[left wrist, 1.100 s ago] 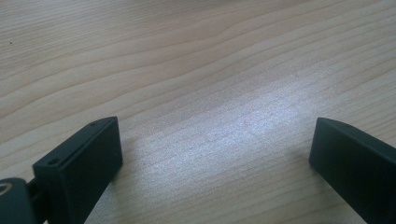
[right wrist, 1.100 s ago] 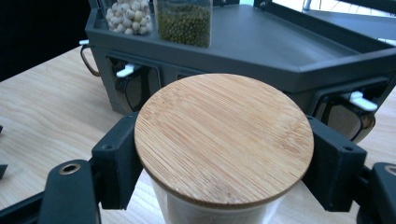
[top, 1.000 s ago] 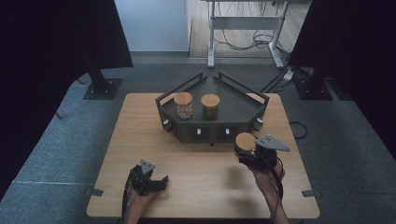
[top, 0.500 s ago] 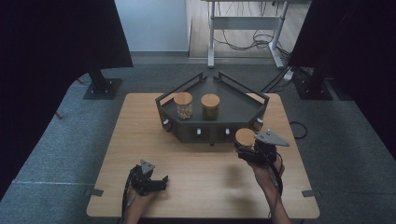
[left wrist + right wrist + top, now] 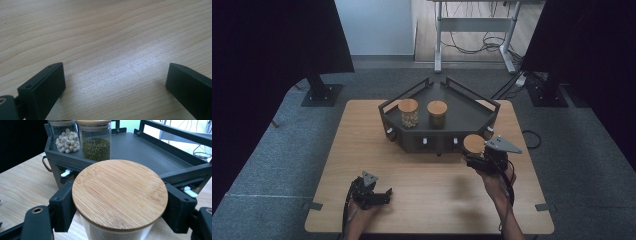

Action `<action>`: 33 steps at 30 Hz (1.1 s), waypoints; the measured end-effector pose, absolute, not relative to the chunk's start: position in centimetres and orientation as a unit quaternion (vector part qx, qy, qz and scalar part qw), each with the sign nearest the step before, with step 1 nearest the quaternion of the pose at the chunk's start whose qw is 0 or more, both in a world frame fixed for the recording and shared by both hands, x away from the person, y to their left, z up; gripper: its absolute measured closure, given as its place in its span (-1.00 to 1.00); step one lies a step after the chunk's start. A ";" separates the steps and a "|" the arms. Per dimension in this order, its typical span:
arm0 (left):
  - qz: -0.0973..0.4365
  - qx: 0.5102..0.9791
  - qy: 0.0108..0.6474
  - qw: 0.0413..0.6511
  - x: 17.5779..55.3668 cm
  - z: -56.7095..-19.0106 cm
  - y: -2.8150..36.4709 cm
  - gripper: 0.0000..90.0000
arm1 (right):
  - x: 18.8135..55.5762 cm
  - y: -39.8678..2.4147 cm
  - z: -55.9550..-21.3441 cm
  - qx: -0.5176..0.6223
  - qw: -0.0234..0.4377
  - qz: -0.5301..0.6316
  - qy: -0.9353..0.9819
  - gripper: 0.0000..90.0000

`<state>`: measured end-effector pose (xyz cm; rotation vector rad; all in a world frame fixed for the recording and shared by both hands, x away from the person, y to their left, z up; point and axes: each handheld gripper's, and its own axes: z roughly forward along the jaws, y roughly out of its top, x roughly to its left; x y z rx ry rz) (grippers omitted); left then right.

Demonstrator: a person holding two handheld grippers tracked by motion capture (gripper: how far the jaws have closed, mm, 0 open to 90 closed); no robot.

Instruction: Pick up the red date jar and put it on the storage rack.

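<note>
Beside the dark tray [image 5: 488,111], the right gripper [image 5: 475,161] pinches a wooden-lidded jar [image 5: 119,192] in its fingers, lifted, likely to join two jars [image 5: 422,112] there. Near the tabletop [image 5: 432,195] front edge, the left gripper [image 5: 384,196] rests, fingers spread, empty.

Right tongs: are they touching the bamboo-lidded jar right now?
Touching. In the right gripper view, both jaws of the right tongs press against opposite sides of the bamboo-lidded jar, just below the lid, with no gap.
</note>
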<state>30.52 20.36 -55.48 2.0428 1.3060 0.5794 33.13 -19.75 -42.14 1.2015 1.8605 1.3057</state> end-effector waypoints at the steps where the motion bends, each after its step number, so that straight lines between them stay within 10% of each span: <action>1: 0.220 0.777 0.497 0.319 30.5 -55.5 20.4 -0.95 | 33.2 -19.8 -42.0 0.449 0.282 0.487 0.694 -0.48; 33: 0.221 0.776 0.497 0.319 30.5 -55.5 20.4 -0.95 | 35.3 -19.4 -39.6 0.441 0.295 0.482 0.697 -0.48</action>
